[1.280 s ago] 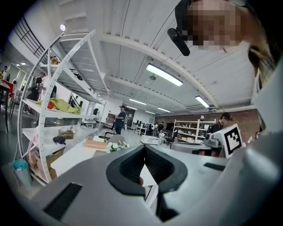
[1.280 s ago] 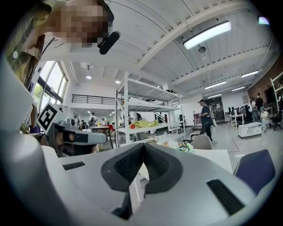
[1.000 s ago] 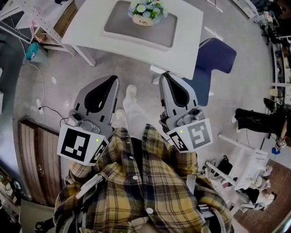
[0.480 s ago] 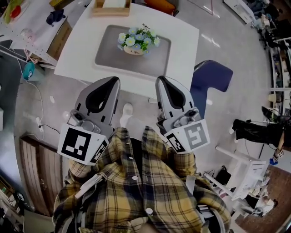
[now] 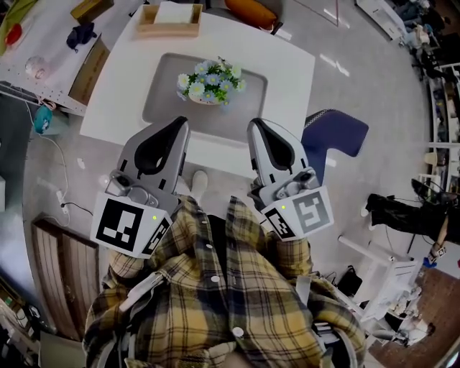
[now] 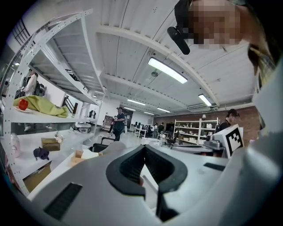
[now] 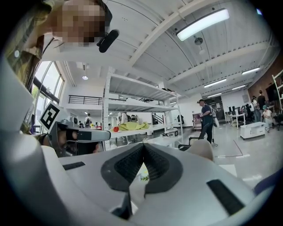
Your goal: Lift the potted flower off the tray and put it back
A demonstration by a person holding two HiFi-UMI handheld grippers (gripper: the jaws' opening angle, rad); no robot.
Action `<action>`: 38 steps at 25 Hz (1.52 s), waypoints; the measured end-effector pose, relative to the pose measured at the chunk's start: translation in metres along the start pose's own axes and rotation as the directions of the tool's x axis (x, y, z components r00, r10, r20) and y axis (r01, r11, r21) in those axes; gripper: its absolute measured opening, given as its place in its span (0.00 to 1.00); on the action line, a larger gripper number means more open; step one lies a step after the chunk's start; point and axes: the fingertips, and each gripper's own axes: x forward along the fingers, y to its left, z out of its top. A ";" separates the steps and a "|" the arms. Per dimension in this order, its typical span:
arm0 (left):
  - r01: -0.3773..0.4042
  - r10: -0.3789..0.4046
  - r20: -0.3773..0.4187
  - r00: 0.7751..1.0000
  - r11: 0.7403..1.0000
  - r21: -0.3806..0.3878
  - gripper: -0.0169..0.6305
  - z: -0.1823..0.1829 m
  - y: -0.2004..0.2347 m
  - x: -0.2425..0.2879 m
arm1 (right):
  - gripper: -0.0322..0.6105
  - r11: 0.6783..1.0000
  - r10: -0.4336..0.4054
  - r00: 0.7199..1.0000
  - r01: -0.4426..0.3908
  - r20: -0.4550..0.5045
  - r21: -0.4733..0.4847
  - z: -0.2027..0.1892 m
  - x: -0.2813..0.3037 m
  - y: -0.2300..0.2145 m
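The potted flower, pale blue and white blooms in a cream pot, stands on the grey tray on a white table. Both grippers are held level in front of the table's near edge, short of the tray. My left gripper points at the tray's near left part, shut with nothing in it. To its right, my right gripper is also shut and empty. In the left gripper view the left gripper's dark pads meet at the tips. The right gripper view shows the right gripper's pads meeting too.
A wooden box and an orange object sit at the table's far side. A blue chair stands right of the table. A rack with a cardboard box stands left. People are far off in the hall.
The table, tray and flower have come closer and lower in the head view. Both grippers have advanced together to the table's near edge, still shut.
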 end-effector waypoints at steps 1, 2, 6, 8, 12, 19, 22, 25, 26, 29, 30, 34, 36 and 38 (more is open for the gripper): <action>0.006 -0.006 -0.003 1.000 1.000 -0.001 0.04 0.000 0.005 0.004 | 0.05 1.000 -0.008 1.000 0.008 -0.003 0.003 -0.001 0.005 -0.002; 0.013 -0.013 -0.005 1.000 1.000 -0.002 0.04 0.000 0.011 0.007 | 0.05 1.000 -0.019 1.000 0.019 -0.006 0.005 -0.003 0.011 -0.004; 0.048 -0.048 -0.015 0.999 0.999 -0.007 0.04 0.002 0.035 0.024 | 0.05 0.999 -0.054 0.998 0.054 -0.013 0.010 -0.005 0.035 -0.010; 0.078 -0.078 -0.021 0.997 0.997 -0.007 0.04 0.005 0.047 0.033 | 0.05 0.997 -0.081 0.997 0.081 -0.014 0.012 -0.003 0.047 -0.013; 0.151 -0.151 -0.037 0.988 0.988 -0.006 0.04 0.014 0.071 0.057 | 0.05 0.989 -0.146 0.989 0.146 -0.011 0.021 0.003 0.075 -0.020; 0.275 -0.274 -0.077 0.959 0.961 0.001 0.04 0.024 0.115 0.091 | 0.05 0.964 -0.263 0.965 0.263 -0.010 0.043 0.006 0.119 -0.031; 0.328 -0.327 -0.100 0.940 0.945 -0.002 0.04 0.023 0.127 0.098 | 0.05 0.946 -0.320 0.947 0.320 -0.015 0.050 0.004 0.129 -0.032; 0.362 -0.360 -0.117 0.926 0.932 -0.005 0.04 0.021 0.136 0.102 | 0.05 0.934 -0.354 0.935 0.354 -0.014 0.043 0.003 0.134 -0.033; 0.370 -0.368 -0.119 0.922 0.929 -0.004 0.04 0.020 0.139 0.103 | 0.05 0.930 -0.364 0.931 0.364 -0.014 0.040 0.003 0.135 -0.034; 0.384 -0.381 -0.125 0.916 0.923 -0.007 0.04 0.019 0.143 0.106 | 0.05 0.919 -0.391 0.920 0.391 -0.017 0.041 0.003 0.134 -0.037; 0.385 -0.383 -0.127 0.915 0.923 -0.011 0.04 0.019 0.143 0.106 | 0.05 0.917 -0.396 0.918 0.397 -0.020 0.040 0.002 0.132 -0.038; 0.382 -0.381 -0.127 0.916 0.924 -0.020 0.04 0.017 0.140 0.110 | 0.05 0.923 -0.382 0.924 0.383 -0.021 0.025 0.007 0.125 -0.040; 0.378 -0.377 -0.130 0.917 0.926 -0.015 0.04 0.017 0.135 0.113 | 0.05 0.931 -0.363 0.931 0.364 -0.025 0.015 0.009 0.122 -0.042; 0.377 -0.375 -0.134 0.917 0.926 -0.014 0.04 0.016 0.127 0.114 | 0.05 0.937 -0.348 0.937 0.349 -0.034 0.010 0.010 0.117 -0.045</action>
